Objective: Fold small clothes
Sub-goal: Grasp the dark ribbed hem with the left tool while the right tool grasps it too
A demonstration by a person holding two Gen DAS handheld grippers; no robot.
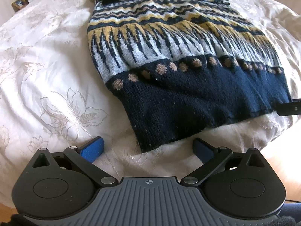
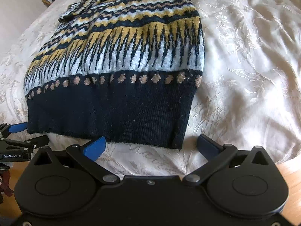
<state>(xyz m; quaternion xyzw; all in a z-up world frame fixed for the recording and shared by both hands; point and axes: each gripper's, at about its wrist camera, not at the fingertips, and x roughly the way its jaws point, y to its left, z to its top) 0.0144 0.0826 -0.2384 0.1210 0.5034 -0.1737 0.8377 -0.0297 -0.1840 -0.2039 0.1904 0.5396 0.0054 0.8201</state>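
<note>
A patterned sweater [image 1: 169, 60] lies flat on the bed [image 1: 47, 66]. Left tongs [image 1: 148, 148] and right tongs [image 2: 151, 147], both wide open and empty, face its near hem, probably to lift it.

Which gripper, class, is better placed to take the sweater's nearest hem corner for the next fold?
Probably the left. The left gripper has the sweater's corner between its open fingers, almost touching. The right gripper is also open, its corner slightly farther.
</note>
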